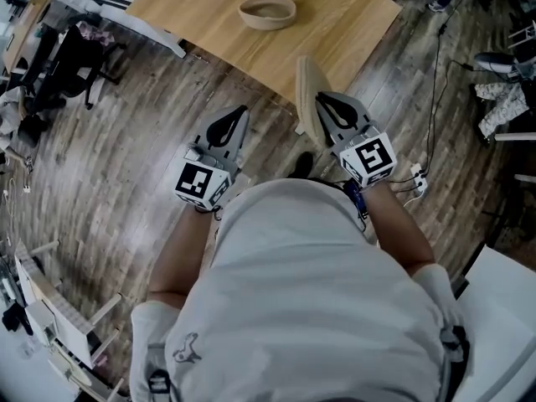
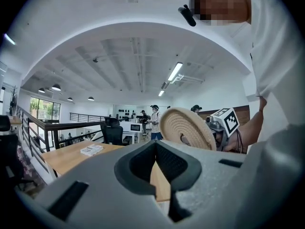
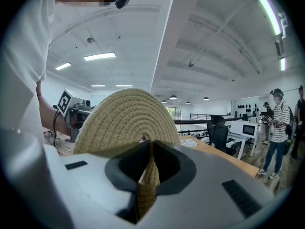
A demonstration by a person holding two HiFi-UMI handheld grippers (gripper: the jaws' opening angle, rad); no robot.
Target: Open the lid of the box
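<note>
Pale shirt [image 1: 310,291] nearest; beyond it the right tongs [image 1: 325,107] pinch the round woven rope lid [image 1: 308,99] on edge, well apart from the open woven box [image 1: 268,22] on the wooden surface [image 1: 352,32]. The left tongs [image 1: 237,117] are pressed together, empty. Opening looks done; next, the lid likely needs setting down.

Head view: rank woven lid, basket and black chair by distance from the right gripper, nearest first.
1. woven lid: clamped on edge in the right gripper.
2. basket: ahead, on the table.
3. black chair: far left, on the floor.

The lid [image 1: 308,99] and box [image 1: 268,20] are rough coiled rope; the table [image 1: 352,23] matt wood.
</note>
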